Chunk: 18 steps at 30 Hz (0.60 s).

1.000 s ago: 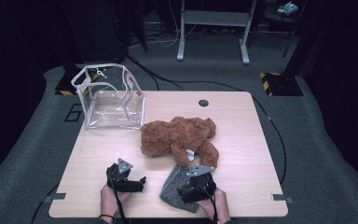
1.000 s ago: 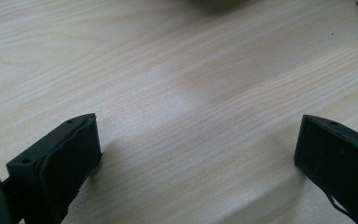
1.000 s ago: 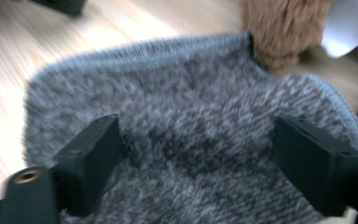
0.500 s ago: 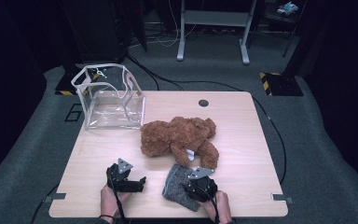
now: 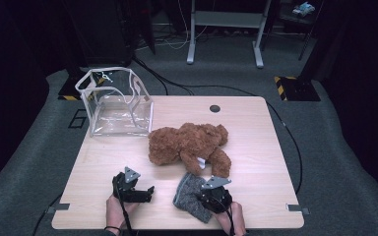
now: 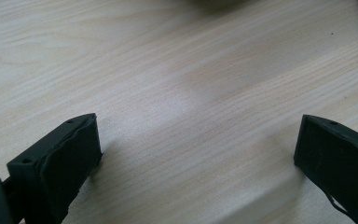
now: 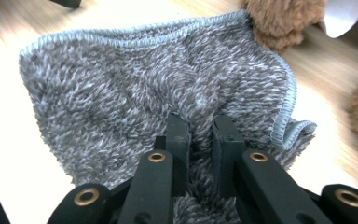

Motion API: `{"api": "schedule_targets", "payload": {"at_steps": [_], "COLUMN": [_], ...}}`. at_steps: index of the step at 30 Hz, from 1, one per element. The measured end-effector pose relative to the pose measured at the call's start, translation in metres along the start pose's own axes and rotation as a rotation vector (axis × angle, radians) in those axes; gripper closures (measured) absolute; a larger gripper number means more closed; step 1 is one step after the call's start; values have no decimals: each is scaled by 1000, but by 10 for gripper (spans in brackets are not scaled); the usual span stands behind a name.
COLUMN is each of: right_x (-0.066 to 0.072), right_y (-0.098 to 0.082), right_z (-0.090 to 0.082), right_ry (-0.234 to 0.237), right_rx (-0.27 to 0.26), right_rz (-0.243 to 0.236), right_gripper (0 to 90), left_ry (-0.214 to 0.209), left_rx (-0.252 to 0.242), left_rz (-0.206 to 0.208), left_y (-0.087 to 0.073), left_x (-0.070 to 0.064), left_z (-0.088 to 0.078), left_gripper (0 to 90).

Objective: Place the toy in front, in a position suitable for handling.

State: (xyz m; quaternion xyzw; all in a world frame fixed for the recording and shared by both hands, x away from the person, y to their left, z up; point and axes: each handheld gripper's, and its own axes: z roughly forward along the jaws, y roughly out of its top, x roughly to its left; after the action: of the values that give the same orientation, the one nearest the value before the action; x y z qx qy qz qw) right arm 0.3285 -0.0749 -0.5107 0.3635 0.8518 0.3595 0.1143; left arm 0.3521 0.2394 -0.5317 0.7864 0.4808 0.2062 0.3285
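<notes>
On the wooden counter (image 5: 256, 128) a grey fleecy cloth (image 5: 189, 194) lies near the front edge, just in front of a brown teddy bear (image 5: 187, 142). The cloth's far end touches or nearly touches the bear's leg. The right gripper (image 5: 207, 197) sits on the near part of the cloth, held by a hand (image 5: 232, 221) that comes in from the bottom of the high view.

In the right gripper view the right gripper (image 7: 199, 122) has its jaws nearly together, with a raised fold of the cloth (image 7: 135, 79) pinched between them. The jaws have just been closing, and the pile bunches up into a small ridge right where they meet. The cloth's stitched pale hem runs along its far edge and down its right side, where a corner curls under. Beyond the hem the bear's (image 7: 284, 18) fur shows, with a white tag (image 7: 342, 16) beside it.

The left gripper (image 5: 147, 191) rests on the counter to the left of the cloth, apart from it, in the person's left hand (image 5: 118, 211). In the left gripper view the left gripper (image 6: 196, 149) has its jaws spread wide, with only bare counter (image 6: 177, 70) between them; they grasp nothing.

At the far left corner of the counter stands a clear plastic bag (image 5: 115, 105) with white trim, open at the top and well apart from the bear and cloth. A small dark round grommet (image 5: 215, 108) is set into the counter near its far edge.
</notes>
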Motion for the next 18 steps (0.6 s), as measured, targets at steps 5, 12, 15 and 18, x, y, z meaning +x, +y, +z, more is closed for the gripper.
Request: {"api": "schedule_targets", "payload": {"at_steps": [5,12,15,18], "right_x": [-2,-9,-12,-15], "right_y": [-1,-3,-4,-6], "right_z": [-11,-24,-31,-39], "right_ry": [-13,-23,-28,-41], "right_rx": [-34,-43,-51,-57], "right_rz": [1,16,21,29], "right_gripper": [806,806,807,807], "left_ry": [0,1,1,0], "left_rx": [0,-3,-2,-2], "left_rz": [0,1,1,1], "left_y": [0,0,0,0], "left_x": [0,0,0,0], "left_z": [0,0,0,0], "left_gripper": [0,0,0,0]}}
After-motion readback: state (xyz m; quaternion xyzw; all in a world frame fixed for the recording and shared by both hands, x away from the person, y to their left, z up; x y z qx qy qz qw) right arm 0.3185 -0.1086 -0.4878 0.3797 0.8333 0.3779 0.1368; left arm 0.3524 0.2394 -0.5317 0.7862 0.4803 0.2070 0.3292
